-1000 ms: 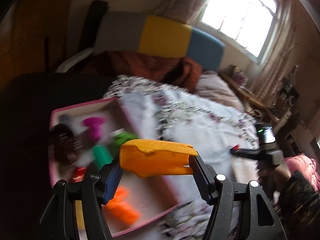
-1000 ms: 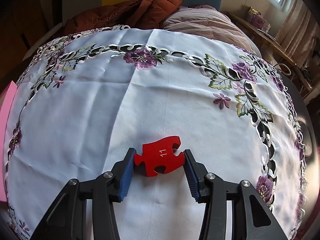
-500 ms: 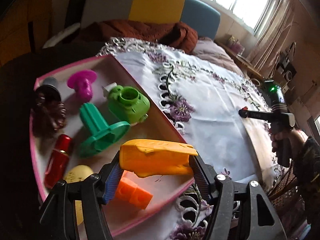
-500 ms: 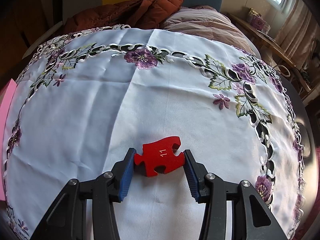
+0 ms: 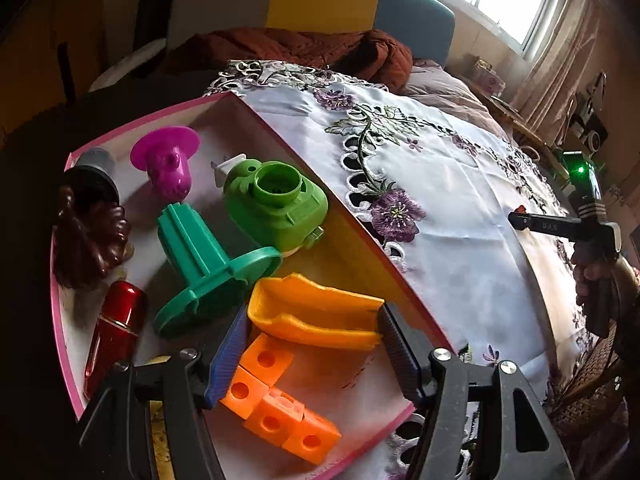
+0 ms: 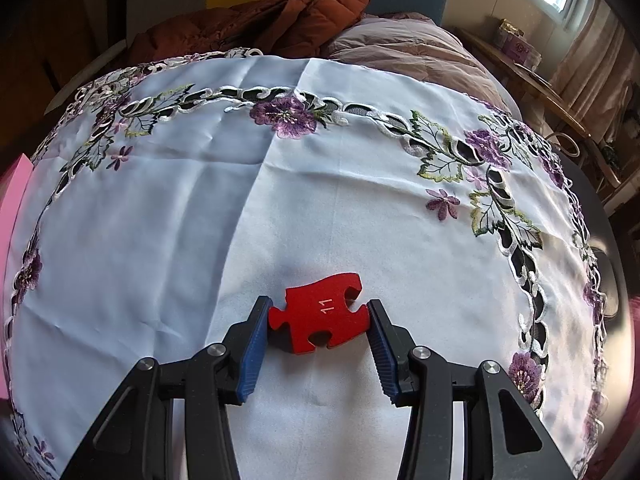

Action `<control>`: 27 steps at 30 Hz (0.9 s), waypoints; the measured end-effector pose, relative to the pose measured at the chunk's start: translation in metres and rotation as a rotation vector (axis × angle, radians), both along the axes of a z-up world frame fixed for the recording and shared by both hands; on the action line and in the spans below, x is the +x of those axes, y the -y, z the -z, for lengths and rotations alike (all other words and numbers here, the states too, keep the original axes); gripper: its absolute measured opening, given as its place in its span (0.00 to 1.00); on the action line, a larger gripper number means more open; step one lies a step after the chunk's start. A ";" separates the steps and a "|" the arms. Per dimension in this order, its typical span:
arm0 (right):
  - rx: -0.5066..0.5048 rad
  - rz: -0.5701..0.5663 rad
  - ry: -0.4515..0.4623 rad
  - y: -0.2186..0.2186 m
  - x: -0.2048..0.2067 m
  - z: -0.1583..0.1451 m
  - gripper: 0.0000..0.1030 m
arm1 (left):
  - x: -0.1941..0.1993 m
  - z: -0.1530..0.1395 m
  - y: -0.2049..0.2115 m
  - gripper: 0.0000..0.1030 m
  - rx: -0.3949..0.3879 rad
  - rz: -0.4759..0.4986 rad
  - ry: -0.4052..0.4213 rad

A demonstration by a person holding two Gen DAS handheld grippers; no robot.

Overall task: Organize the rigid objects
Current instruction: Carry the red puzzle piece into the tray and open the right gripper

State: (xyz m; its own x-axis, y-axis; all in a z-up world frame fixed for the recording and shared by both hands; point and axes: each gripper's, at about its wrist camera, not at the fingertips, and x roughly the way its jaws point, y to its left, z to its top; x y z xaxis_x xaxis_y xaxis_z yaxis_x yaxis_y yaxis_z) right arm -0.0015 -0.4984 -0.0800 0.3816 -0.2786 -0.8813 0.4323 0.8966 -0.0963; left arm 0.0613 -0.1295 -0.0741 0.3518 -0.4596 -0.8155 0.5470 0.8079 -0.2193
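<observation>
Both grippers are loaded: the left gripper (image 5: 312, 344) hovers low over a pink-rimmed tray (image 5: 256, 116), its blue-padded fingers (image 5: 230, 354) pinching an orange scoop-shaped plastic piece (image 5: 316, 316) at either end, while the right gripper (image 6: 318, 334) clamps a red jigsaw piece (image 6: 320, 312) marked "11" over a white tablecloth (image 6: 160, 240) embroidered with purple flowers. In the left wrist view the orange piece hangs above the near end of the tray, directly over a row of joined orange blocks (image 5: 276, 404) lying on the tray floor. Farther back in the tray sit a teal flanged spool (image 5: 204, 264) on its side, a green toy camera (image 5: 276, 204) just beside it, a magenta mushroom-shaped piece (image 5: 168, 160), a dark brown ribbed object (image 5: 86, 236) and a glossy red cylinder (image 5: 116, 332) along the left wall. The tray rests at the tablecloth's left edge. In the right wrist view the puzzle piece sits level between the fingers, above the plain centre of the cloth; whether it touches the fabric cannot be told. A rust-coloured quilt (image 6: 260, 24) is bunched beyond the table's far edge.
</observation>
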 end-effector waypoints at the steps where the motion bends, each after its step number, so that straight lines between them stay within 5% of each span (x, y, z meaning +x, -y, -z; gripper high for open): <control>1: 0.000 -0.001 0.000 0.000 0.000 0.000 0.46 | -0.001 -0.001 -0.001 0.64 -0.007 -0.006 0.000; 27: -0.044 -0.013 0.000 -0.005 0.000 0.000 0.46 | -0.031 -0.055 -0.052 0.64 0.010 -0.209 0.183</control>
State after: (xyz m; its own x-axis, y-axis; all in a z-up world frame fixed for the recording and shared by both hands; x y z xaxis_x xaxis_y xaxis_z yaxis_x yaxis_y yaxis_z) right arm -0.0016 -0.4935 -0.0801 0.3851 -0.3120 -0.8686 0.4208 0.8970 -0.1356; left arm 0.0299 -0.0773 -0.0192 0.5803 -0.3540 -0.7335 0.3984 0.9088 -0.1235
